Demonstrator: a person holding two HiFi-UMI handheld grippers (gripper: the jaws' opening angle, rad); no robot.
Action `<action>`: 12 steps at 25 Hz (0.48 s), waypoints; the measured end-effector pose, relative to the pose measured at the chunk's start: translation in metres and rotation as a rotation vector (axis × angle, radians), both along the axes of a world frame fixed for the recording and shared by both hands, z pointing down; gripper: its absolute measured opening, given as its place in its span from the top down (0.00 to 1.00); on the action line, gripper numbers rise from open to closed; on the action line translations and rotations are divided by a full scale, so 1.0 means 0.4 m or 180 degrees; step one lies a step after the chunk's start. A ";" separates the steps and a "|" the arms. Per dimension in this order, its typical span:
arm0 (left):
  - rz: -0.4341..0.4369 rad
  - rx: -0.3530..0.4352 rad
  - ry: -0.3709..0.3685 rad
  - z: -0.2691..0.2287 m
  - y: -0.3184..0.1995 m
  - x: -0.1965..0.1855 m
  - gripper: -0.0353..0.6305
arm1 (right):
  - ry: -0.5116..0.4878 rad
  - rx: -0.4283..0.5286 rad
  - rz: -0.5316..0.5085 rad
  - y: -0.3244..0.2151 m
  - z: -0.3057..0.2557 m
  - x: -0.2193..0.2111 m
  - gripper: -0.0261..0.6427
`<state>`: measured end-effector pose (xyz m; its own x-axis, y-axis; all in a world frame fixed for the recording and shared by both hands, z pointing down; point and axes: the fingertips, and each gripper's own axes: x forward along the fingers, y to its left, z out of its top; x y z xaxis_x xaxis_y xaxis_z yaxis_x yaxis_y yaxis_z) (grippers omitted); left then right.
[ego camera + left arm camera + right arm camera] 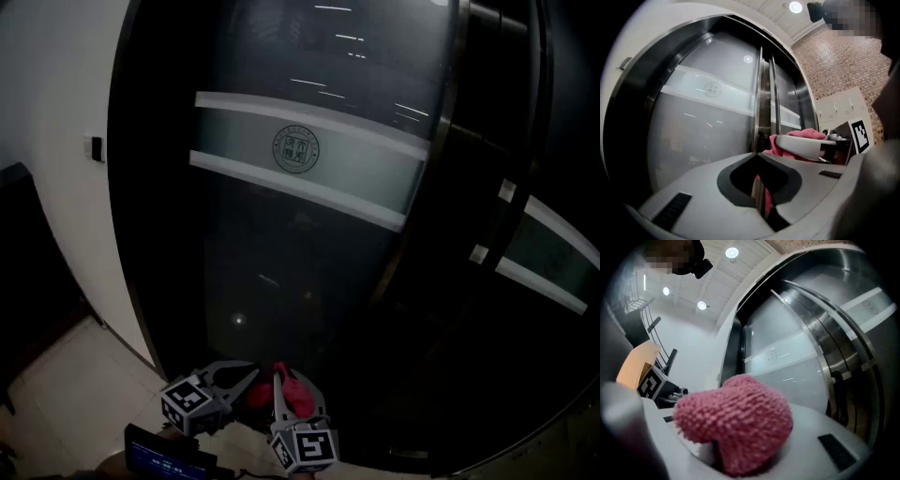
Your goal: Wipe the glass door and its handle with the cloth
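Cloth bunched between right claw jaws, near glass door.

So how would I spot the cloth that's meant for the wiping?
Find the tall dark glass door with the pale frosted band across it, then look down to its foot. There the right gripper is clamped on the cloth, a nubbly pink wad, the only bright colour among grey and black.

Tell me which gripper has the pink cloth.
The right gripper: its fingers clamp the pink cloth. The left gripper beside it has its fingers together on nothing.
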<state>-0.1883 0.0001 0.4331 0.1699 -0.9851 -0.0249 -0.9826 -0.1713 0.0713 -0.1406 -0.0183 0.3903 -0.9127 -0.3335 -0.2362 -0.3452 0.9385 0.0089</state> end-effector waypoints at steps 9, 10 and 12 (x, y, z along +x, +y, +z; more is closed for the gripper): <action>-0.0289 0.0007 -0.0144 -0.030 -0.029 -0.273 0.94 | 0.0047 0.0089 -0.0498 0.007 -0.047 -0.330 0.89; -0.0350 0.0010 -0.0148 -0.034 -0.038 -0.314 0.94 | 0.0015 0.0099 -0.0534 -0.004 -0.055 -0.368 0.89; -0.0465 0.0006 -0.0169 -0.047 -0.062 -0.393 0.94 | -0.0109 0.0156 -0.0580 -0.039 -0.075 -0.446 0.89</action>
